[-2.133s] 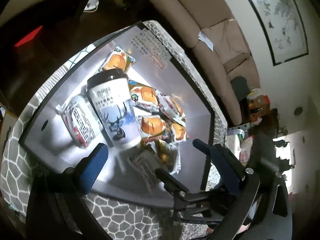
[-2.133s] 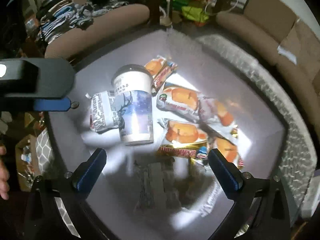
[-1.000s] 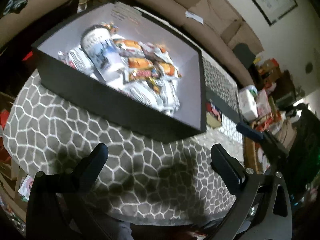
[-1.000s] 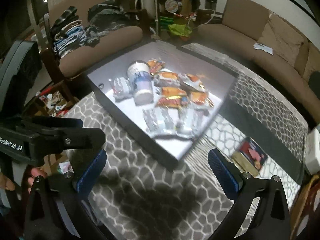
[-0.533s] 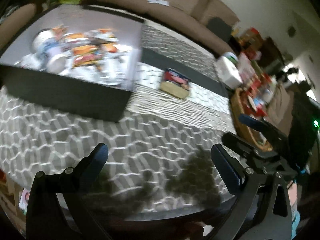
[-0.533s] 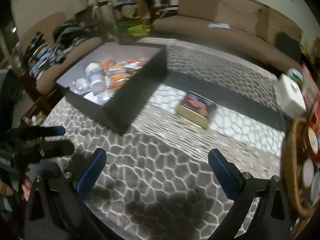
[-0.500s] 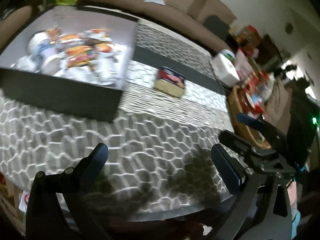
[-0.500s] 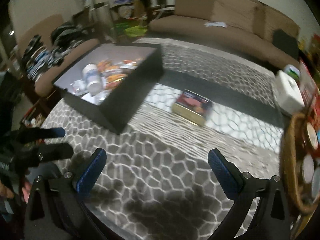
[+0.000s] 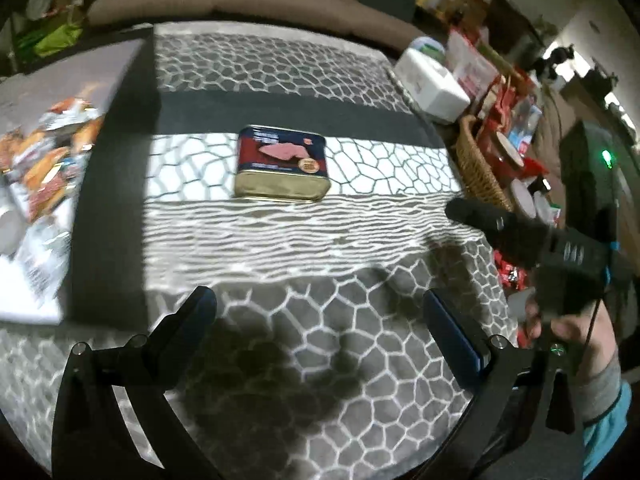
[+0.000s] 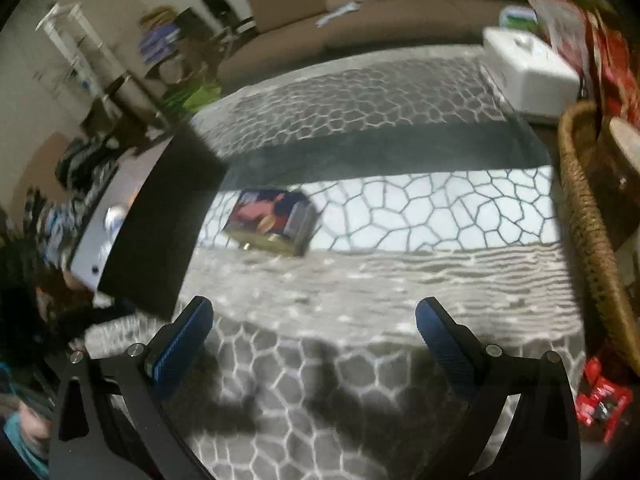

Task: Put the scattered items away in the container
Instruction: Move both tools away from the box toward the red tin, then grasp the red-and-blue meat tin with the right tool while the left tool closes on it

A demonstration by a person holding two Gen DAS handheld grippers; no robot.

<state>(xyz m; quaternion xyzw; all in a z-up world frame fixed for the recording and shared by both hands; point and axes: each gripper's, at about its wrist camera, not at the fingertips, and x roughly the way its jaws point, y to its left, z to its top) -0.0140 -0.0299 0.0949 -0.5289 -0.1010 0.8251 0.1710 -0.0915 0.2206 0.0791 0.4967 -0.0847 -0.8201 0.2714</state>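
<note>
A flat tin of canned meat (image 9: 282, 164) with a red and dark blue label lies on the grey honeycomb tablecloth (image 9: 304, 248), also blurred as the tin (image 10: 272, 220) in the right wrist view. The black container (image 9: 104, 184) stands at the left, holding several snack packets (image 9: 52, 160); its dark wall (image 10: 160, 216) shows left of the tin. My left gripper (image 9: 320, 320) is open, well short of the tin. My right gripper (image 10: 314, 328) is open too, nothing between its fingers. The right tool (image 9: 532, 236) shows at the right, held by a hand.
A wicker basket (image 9: 476, 164) of red packets stands at the table's right edge, with a white box (image 9: 430, 80) behind it. A brown sofa (image 9: 248, 0) runs along the far side. A red packet (image 10: 600, 400) lies below the basket (image 10: 584, 208).
Both grippers have pulled back from over the container and swung right. The view now centres on the tin on the tablecloth, with the container off to the left.
</note>
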